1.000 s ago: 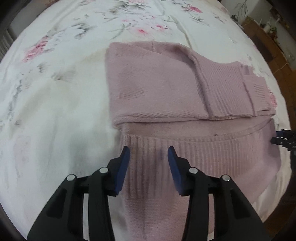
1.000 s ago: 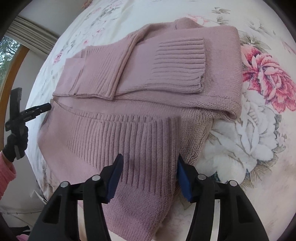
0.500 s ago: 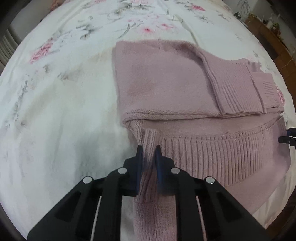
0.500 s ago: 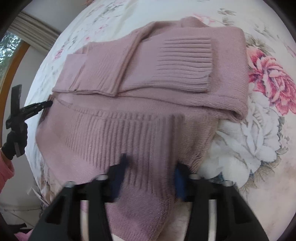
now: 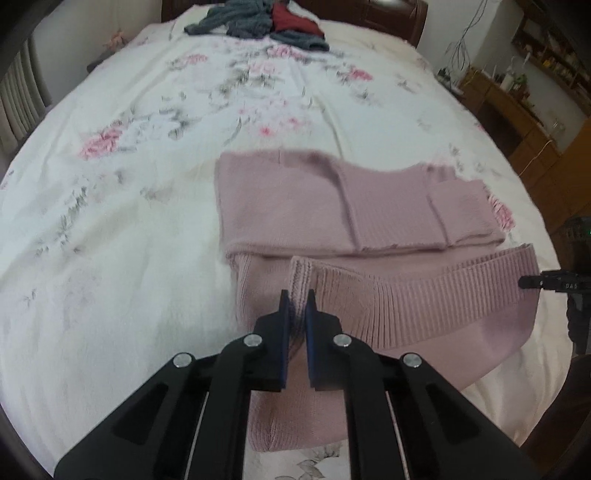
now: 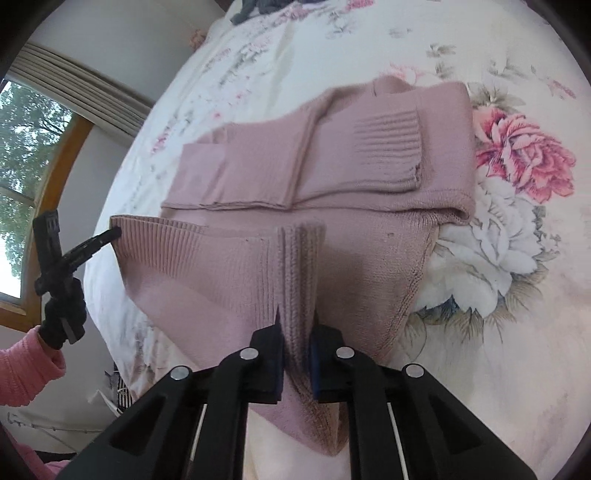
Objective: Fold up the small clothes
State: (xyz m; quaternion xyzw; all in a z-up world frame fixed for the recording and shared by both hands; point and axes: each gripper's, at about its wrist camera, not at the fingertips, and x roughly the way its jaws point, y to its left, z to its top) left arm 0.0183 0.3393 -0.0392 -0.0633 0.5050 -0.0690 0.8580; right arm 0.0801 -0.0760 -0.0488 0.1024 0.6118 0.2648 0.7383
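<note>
A pink knit sweater (image 5: 314, 206) lies on the floral bedsheet (image 5: 129, 221) with both sleeves folded across its body. My left gripper (image 5: 297, 299) is shut on the left end of the ribbed hem (image 5: 424, 295). That band hangs raised off the bed. My right gripper (image 6: 295, 321) is shut on the hem's other end, where the ribbing bunches between the pads. In the right wrist view the sweater (image 6: 332, 155) fills the middle, and the left gripper (image 6: 110, 233) shows at the hem's far corner, held by a gloved hand (image 6: 62, 314). The right gripper's tip (image 5: 532, 282) shows at the left view's right edge.
A pile of grey and red clothes (image 5: 258, 22) lies at the far end of the bed. Wooden furniture (image 5: 517, 110) stands along the right side. A window (image 6: 22, 166) with a curtain is on the left. A pink sleeve (image 6: 26, 365) shows low left.
Both grippers stood open over the ribbed hem a second ago. They have since shut on it and lifted it off the bed, and both cameras now sit higher.
</note>
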